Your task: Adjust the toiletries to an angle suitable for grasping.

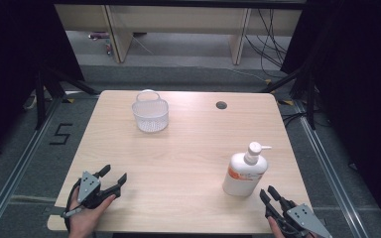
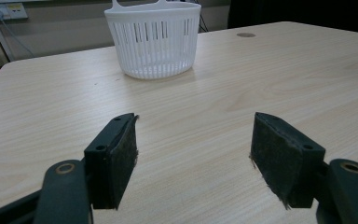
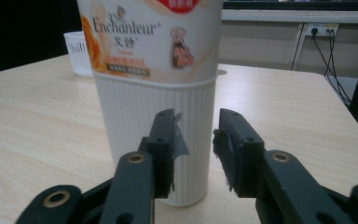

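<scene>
High view: on the worktop, the upright pump bottle stands lower right, just up-left of the right gripper, whose narrowly parted jaws hold nothing. The left gripper, lower left, is well apart, jaws wide and empty.

Beside the smooth, ribbed white plastic pump bottle, the slotted plastic basket looks matt on the pale wood-grain table.
</scene>
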Action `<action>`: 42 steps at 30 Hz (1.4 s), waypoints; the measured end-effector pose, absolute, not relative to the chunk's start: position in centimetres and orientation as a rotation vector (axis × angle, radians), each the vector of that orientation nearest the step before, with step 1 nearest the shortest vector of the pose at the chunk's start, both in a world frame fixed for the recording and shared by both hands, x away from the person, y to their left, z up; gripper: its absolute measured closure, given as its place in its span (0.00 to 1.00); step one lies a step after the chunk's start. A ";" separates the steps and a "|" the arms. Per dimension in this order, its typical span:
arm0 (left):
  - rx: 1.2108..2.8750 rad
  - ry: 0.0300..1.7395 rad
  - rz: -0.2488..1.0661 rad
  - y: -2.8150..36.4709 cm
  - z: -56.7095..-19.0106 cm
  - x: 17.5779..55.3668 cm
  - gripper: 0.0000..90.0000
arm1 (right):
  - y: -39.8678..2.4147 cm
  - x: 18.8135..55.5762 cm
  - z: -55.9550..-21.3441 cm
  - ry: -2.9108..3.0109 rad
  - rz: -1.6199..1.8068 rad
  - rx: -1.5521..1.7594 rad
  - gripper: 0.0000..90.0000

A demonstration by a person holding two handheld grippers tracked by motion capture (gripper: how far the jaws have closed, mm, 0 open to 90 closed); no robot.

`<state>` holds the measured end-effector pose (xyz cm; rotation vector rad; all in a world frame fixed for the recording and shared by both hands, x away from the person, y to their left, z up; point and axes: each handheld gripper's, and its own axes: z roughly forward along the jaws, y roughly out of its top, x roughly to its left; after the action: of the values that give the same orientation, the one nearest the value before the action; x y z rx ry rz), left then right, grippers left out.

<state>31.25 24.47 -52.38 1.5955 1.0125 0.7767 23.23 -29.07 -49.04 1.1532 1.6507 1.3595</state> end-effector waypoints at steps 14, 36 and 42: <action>1.596 1.024 0.771 24.5 -52.3 31.2 0.36 | -28.1 22.8 -48.0 1.611 1.345 1.177 0.91; 1.602 1.023 0.762 24.5 -52.3 31.2 0.36 | -27.1 22.7 -44.4 1.512 1.368 1.139 0.69; 1.600 1.026 0.760 24.5 -52.3 31.2 0.36 | -26.5 22.9 -44.0 1.509 1.404 1.156 0.60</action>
<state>31.19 24.46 -52.34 1.6000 1.0263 0.7599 22.90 -26.51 -43.97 1.1559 1.5093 1.4043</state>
